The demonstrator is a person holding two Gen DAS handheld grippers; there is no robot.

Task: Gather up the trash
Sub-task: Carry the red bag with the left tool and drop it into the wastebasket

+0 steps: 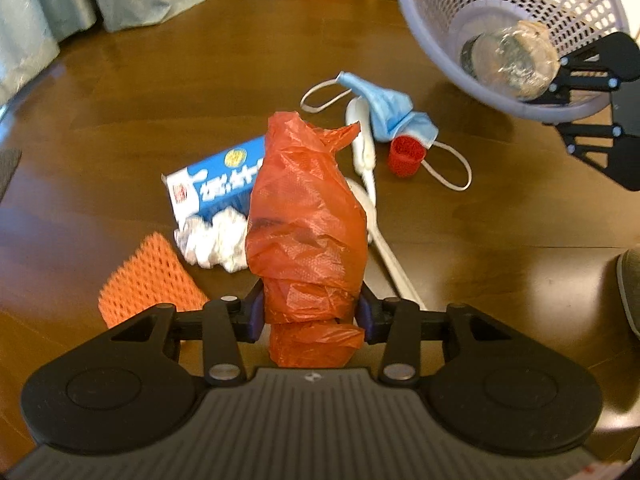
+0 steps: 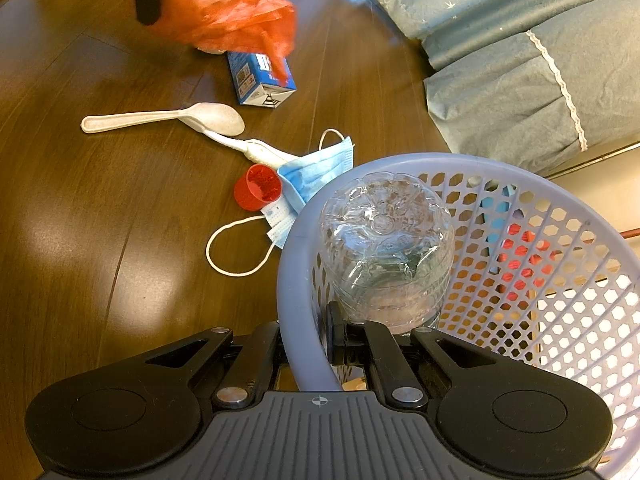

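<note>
My left gripper [image 1: 310,314] is shut on a crumpled orange plastic bag [image 1: 308,216], held above the wooden floor; the same bag [image 2: 228,12] shows at the top left of the right wrist view. My right gripper [image 2: 306,338] is shut on the rim of a lavender mesh basket [image 2: 294,280], which holds a clear plastic bottle [image 2: 386,244]. On the floor lie a blue face mask [image 1: 394,114], a red cap [image 1: 406,156], a white spoon [image 2: 168,118], a blue carton [image 1: 218,182], crumpled white paper [image 1: 216,240] and an orange foam net [image 1: 148,276].
Blue-grey curtain fabric [image 2: 520,60] hangs along the floor's edge behind the basket. A white toothbrush-like stick [image 1: 362,140] lies beside the mask. The basket [image 1: 440,40] sits at the upper right of the left wrist view. A grey shoe edge [image 1: 630,280] shows at far right.
</note>
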